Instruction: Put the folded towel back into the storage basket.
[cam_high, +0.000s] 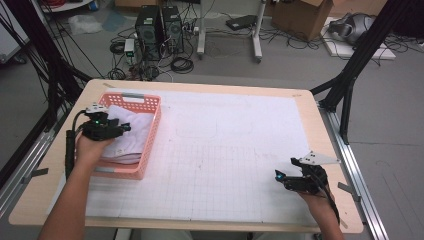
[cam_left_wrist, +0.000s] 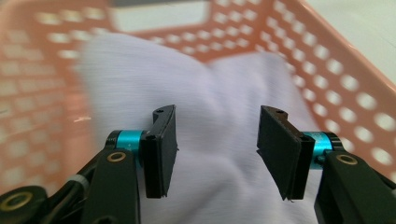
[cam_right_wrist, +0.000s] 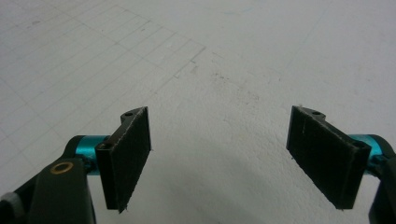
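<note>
Left hand-held gripper (cam_left_wrist: 217, 154) over pink basket (cam_high: 150, 131) at bench's left side, jaws apart, nothing gripped; white cloth (cam_left_wrist: 205, 112) lies in basket beneath. Right hand-held gripper (cam_right_wrist: 219, 158) above white grid mat (cam_high: 240, 150), jaws wide apart, empty.

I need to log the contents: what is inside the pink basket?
White folded cloth fills most of the basket; the left hand-held gripper hangs over it, jaws apart, gripping nothing. The cloth hides the basket's floor, so anything beneath cannot be seen.
</note>
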